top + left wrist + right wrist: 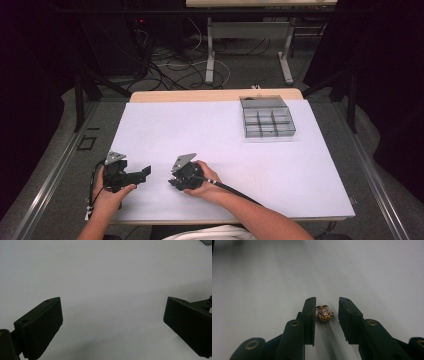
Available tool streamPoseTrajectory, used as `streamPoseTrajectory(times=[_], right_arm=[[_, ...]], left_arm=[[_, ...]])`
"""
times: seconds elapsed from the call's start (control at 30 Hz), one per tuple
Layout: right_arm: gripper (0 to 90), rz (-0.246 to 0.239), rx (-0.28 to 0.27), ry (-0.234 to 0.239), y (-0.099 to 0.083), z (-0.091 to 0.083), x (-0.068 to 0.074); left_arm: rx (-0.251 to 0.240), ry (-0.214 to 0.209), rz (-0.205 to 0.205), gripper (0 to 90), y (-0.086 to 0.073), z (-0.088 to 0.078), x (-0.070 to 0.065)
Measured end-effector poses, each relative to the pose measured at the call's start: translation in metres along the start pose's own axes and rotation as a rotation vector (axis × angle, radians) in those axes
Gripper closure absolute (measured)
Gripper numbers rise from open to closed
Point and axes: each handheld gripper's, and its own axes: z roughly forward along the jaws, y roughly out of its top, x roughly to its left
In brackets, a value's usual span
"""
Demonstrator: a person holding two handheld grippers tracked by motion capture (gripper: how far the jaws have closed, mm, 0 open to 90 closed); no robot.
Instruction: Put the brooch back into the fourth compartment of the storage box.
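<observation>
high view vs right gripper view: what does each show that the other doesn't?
High view: both hands with the left gripper and right gripper, the clear compartment box at the far right of the white mat, and cables on the floor beyond the table.

Right gripper view: a small gold jewelled ornament lying between that gripper's parted jaws, beside one jaw.

Both: the white mat and the right gripper.

Overhead light is falling evenly on the white table sheet (210,145), leaving it bright while the room around and beyond is sinking into near black. The high view is looking soft and slightly grainy. In the left gripper view a faint grey shadow is spreading across the near sheet. In the right gripper view a small gold ornament (324,313) is glinting, and the far sheet is blurring.
</observation>
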Motion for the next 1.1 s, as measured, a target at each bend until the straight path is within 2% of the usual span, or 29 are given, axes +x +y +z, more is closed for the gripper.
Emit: streamPoseTrajectory(times=[0.33, 0.87, 0.97, 1.1], right_arm=[[77.0, 0.009, 0.009, 0.016, 0.0002, -0.0005, 0.0026], [78.4, 0.009, 0.001, 0.012, 0.0003, -0.0008, 0.0010], [78.4, 0.022, 0.003, 0.009, 0.0005, -0.0020, -0.0005], [78.6, 0.033, 0.002, -0.002, 0.0013, -0.0044, -0.0024]], left_arm=[[0.000, 0.001, -0.001, 2.2, -0.0001, 0.0003, -0.0002], [0.000, 0.000, 0.000, 2.2, 0.0000, 0.0002, 0.0002], [0.014, -0.002, 0.002, 2.2, 0.0005, -0.0011, 0.0006], [0.001, 0.002, 0.000, 2.2, -0.0001, 0.0000, 0.0002]])
